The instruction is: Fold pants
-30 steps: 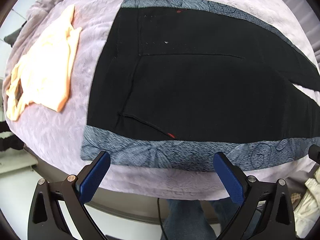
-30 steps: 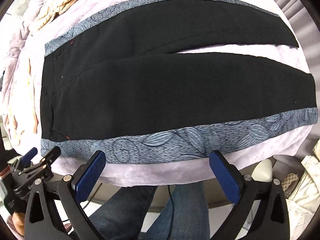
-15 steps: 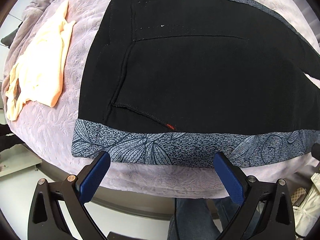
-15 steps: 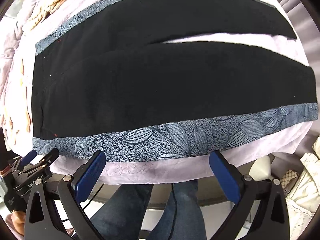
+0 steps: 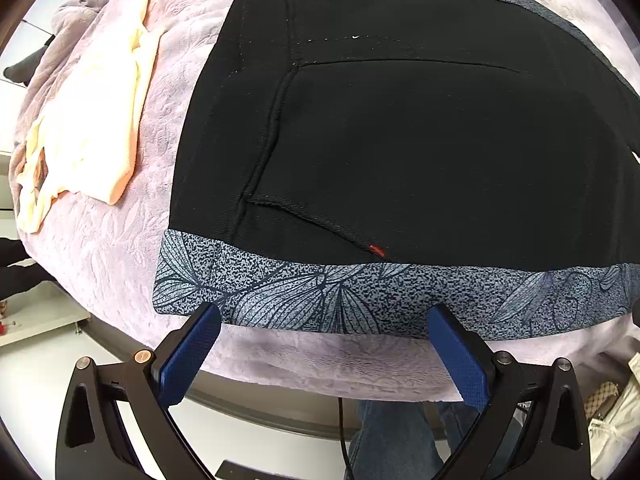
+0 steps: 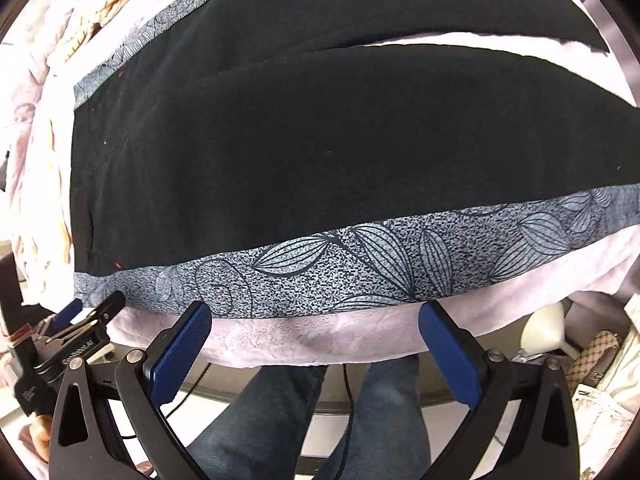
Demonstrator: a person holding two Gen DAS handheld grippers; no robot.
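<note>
Black pants (image 5: 420,152) with a grey leaf-patterned side stripe (image 5: 320,292) lie flat on a lilac blanket, waistband to the left, both legs running right (image 6: 320,140). My left gripper (image 5: 324,320) is open and empty, its blue pads just at the near stripe edge by the waist. My right gripper (image 6: 316,316) is open and empty, at the near stripe edge (image 6: 360,264) of the front leg. The left gripper also shows in the right wrist view (image 6: 76,320) at the waist corner.
A pale yellow garment (image 5: 88,128) lies on the blanket (image 5: 320,356) left of the pants. More clothes (image 6: 88,12) are heaped at the far left. The table edge and the person's jeans-clad legs (image 6: 280,420) are below the grippers. Bags (image 6: 600,368) stand at the right.
Both grippers have moved forward and closer to the near edge of the pants; the striped hem now reaches their fingertips. Both stay open.
</note>
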